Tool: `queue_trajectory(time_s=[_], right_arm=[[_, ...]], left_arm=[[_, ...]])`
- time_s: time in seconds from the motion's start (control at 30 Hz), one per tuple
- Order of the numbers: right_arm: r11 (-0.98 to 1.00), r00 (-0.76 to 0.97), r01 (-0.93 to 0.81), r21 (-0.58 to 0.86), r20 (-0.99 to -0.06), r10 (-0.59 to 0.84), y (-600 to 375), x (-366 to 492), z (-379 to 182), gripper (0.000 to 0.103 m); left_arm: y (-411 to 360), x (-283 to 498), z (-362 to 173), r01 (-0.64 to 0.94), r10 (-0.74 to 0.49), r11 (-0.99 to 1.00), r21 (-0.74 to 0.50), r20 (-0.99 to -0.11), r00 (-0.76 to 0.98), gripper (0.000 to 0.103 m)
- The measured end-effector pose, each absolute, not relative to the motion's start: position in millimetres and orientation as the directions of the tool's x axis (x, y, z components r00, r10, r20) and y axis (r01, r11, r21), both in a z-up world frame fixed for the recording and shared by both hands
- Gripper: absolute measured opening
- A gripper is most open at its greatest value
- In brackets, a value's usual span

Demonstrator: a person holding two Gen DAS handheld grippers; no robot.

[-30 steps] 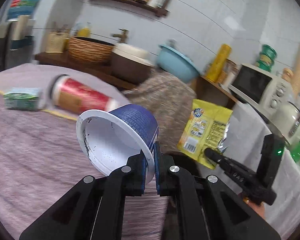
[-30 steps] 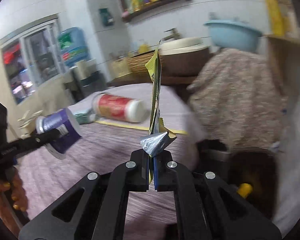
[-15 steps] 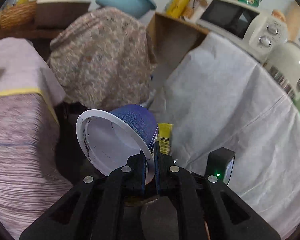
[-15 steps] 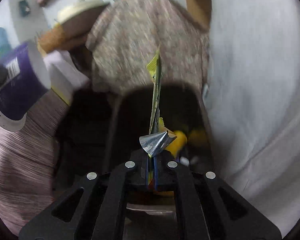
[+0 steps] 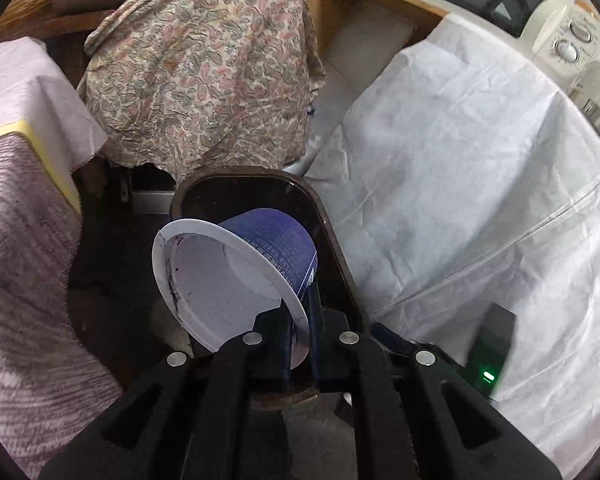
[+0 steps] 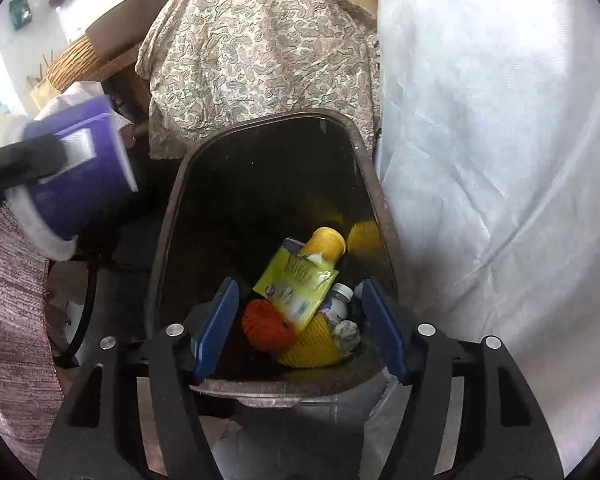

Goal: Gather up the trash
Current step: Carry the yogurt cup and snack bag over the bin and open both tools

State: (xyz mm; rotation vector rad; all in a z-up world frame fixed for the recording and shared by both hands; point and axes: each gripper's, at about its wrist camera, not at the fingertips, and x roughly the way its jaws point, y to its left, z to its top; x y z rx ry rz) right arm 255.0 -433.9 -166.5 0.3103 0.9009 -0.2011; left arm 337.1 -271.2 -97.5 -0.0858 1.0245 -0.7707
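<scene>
- Two grippers hang over the dark bin [image 6: 172, 216], and only one has anything in it.
- The right gripper [image 6: 300, 328] has its blue pads [image 6: 216, 324] spread wide and empty, straight above the bin's mouth.
- Between those pads, down inside the bin, a yellow snack packet [image 6: 296, 288] lies on top of the other rubbish: a yellow bottle [image 6: 326, 244] at its 12 o'clock, an orange net [image 6: 266, 326] at its 8 o'clock.
- The left gripper [image 5: 298, 332] pinches the rim of a purple cup [image 5: 260, 264], jaws pressed onto the thin white lip, the cup tipped with its open mouth towards the camera.
- In the right wrist view the cup [image 6: 72, 184] hangs at 9 o'clock of the bin, outside the rim and over the gap beside the striped tablecloth [image 6: 8, 320].
- The risk, I'd say, is letting go too soon: from there the cup would drop to the floor or clip the rim and bounce off.
- A grip on so thin an edge may also let the cup swivel or slip free.
- The white sheet [image 6: 500, 160] drapes close at the bin's 3 o'clock and could snag a swinging gripper.
</scene>
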Motion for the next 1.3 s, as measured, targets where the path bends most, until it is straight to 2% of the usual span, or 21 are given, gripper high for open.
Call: queue_trajectory(time_s=[0.43, 0.5, 0.73, 0.77, 0.83, 0.87, 0.9, 1.17, 1.3], right_arm=[[0.939, 0.699, 0.299, 0.17, -0.708, -0.095, -432.9, 209.4, -134.5, 0.073], [0.942, 0.702, 0.297, 0.156, -0.705, -0.105, -431.7, 206.8, -131.9, 0.076], [0.943, 0.703, 0.301, 0.139, -0.701, -0.121, -429.8, 206.2, -127.6, 0.077], [0.942, 0.704, 0.302, 0.143, -0.7, -0.12, -429.7, 205.8, -127.9, 0.077], [0.942, 0.699, 0.303, 0.142, -0.705, -0.119, -428.5, 205.2, -129.3, 0.077], [0.943, 0.699, 0.302, 0.139, -0.705, -0.119, -427.7, 204.2, -129.1, 0.077], [0.944, 0.7, 0.3, 0.137, -0.704, -0.12, -426.7, 202.6, -128.3, 0.077], [0.942, 0.694, 0.307, 0.14, -0.71, -0.121, -425.7, 200.4, -127.3, 0.077], [0.946, 0.703, 0.292, 0.141, -0.702, -0.112, -420.4, 203.1, -121.7, 0.077]], left_arm=[[-293.0, 341.0, -116.6, 0.555, -0.596, 0.736, -0.388, -0.759, 0.26, 0.008], [-298.1, 342.4, -119.7, 0.559, -0.593, 0.734, -0.386, -0.765, 0.251, 0.008], [-312.5, 346.2, -133.9, 0.576, -0.573, 0.728, -0.372, -0.792, 0.212, 0.008], [-313.6, 348.2, -135.0, 0.574, -0.568, 0.73, -0.371, -0.796, 0.208, 0.012], [-313.7, 353.0, -135.9, 0.567, -0.571, 0.729, -0.384, -0.798, 0.194, 0.031], [-312.6, 354.8, -134.3, 0.562, -0.575, 0.73, -0.389, -0.794, 0.197, 0.047], [-310.6, 356.0, -131.1, 0.558, -0.584, 0.73, -0.395, -0.785, 0.208, 0.052], [-302.5, 348.0, -97.1, 0.578, -0.633, 0.706, -0.409, -0.73, 0.257, 0.073], [-294.2, 340.3, -81.2, 0.596, -0.635, 0.706, -0.384, -0.716, 0.291, 0.075]])
